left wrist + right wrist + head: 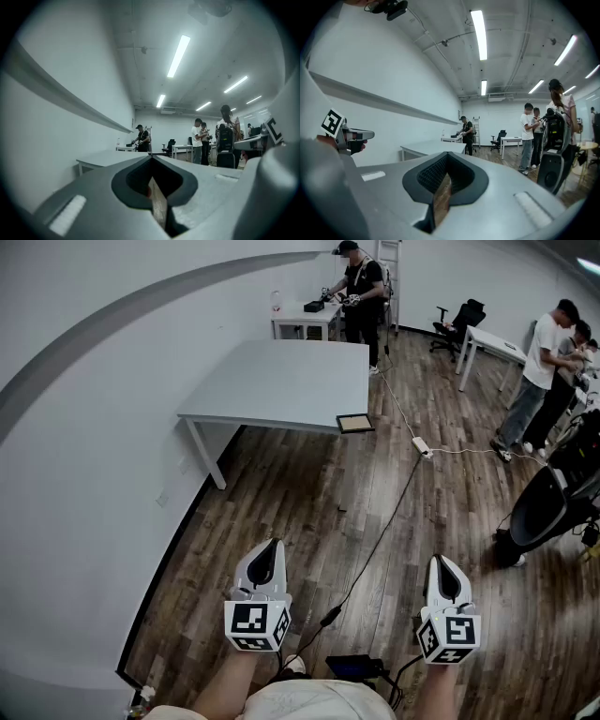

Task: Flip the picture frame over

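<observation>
The white left gripper (273, 546) has its jaws closed together on nothing. Well ahead, the flat, dark-rimmed brown picture frame (355, 423) lies at the near right corner of the grey rectangular desk (281, 381). The white right gripper (440, 562) likewise has its jaws closed and empty.

Head view looks down; gripper views level, apparently toward the shared table (281, 381).

Pic frame (355, 423) prob overhangs table (281, 381) edge.

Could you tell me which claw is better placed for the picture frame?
Probably right: the dark-rimmed brown picture frame lies at the grey table's near right corner, open to the right claw's side; the left claw is no nearer. Both shut.
</observation>
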`<state>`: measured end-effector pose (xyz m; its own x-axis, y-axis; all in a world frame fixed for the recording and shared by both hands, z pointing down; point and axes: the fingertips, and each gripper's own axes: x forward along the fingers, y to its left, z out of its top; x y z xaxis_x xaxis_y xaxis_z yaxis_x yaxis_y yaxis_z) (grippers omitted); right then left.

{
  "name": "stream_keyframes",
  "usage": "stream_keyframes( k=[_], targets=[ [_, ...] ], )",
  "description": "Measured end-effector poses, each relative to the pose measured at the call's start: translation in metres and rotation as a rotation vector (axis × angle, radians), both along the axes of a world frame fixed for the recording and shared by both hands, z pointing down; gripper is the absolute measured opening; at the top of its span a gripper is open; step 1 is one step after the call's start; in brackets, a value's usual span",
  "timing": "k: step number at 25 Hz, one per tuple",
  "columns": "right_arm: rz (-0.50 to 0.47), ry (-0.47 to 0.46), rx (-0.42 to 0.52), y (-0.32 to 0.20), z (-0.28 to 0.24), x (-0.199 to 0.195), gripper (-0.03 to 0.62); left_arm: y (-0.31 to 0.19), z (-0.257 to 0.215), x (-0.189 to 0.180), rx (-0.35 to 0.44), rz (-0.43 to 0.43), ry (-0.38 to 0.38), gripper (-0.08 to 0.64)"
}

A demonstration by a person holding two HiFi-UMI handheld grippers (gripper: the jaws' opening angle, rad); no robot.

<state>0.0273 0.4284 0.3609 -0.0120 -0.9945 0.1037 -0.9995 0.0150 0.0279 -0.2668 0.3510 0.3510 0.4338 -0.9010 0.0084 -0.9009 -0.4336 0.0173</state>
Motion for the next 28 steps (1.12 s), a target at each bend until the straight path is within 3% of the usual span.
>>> stream_keyframes(
  k=[18, 28],
  targets=[
    [0.002, -0.011, -0.005, -0.003, 0.012, 0.024, 0.023, -0.002, 0.009, 0.035, -0.029, 0.02, 0.01, 0.003],
    [-0.058, -0.066, 0.022, -0.004, 0.019, 0.074, 0.035, 0.002, 0.002, 0.101, -0.019, 0.033, 0.012, 0.012]
  ],
)
